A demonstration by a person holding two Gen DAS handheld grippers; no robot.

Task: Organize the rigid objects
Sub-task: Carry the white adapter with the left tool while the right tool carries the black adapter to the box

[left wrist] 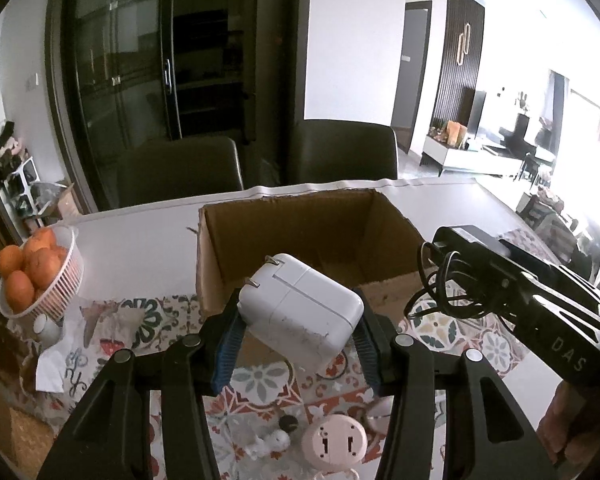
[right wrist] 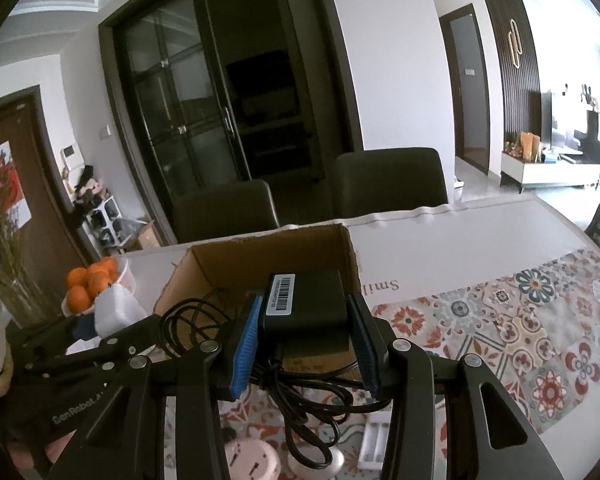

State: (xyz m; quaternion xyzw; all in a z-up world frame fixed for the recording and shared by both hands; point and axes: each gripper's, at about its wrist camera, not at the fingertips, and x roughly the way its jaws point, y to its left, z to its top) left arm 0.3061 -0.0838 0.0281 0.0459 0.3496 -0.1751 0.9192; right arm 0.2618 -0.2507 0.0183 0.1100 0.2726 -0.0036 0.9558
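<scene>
My left gripper (left wrist: 298, 322) is shut on a white power adapter (left wrist: 300, 308) with its two prongs pointing up and left, held above the patterned mat just before the open cardboard box (left wrist: 312, 228). My right gripper (right wrist: 306, 316) is shut on a black power brick (right wrist: 306, 304) with a white barcode label; its black cable (right wrist: 300, 400) dangles in loops below. The brick hangs at the near rim of the same cardboard box (right wrist: 260, 264). In the left wrist view the right gripper (left wrist: 452, 256) enters from the right with the cable coiled under it.
A white basket of oranges (left wrist: 40, 276) stands at the table's left. A pink round plug (left wrist: 334, 440) and small white items (left wrist: 270, 442) lie on the patterned mat (right wrist: 520, 328) below the grippers. Two dark chairs (left wrist: 344, 150) stand behind the table.
</scene>
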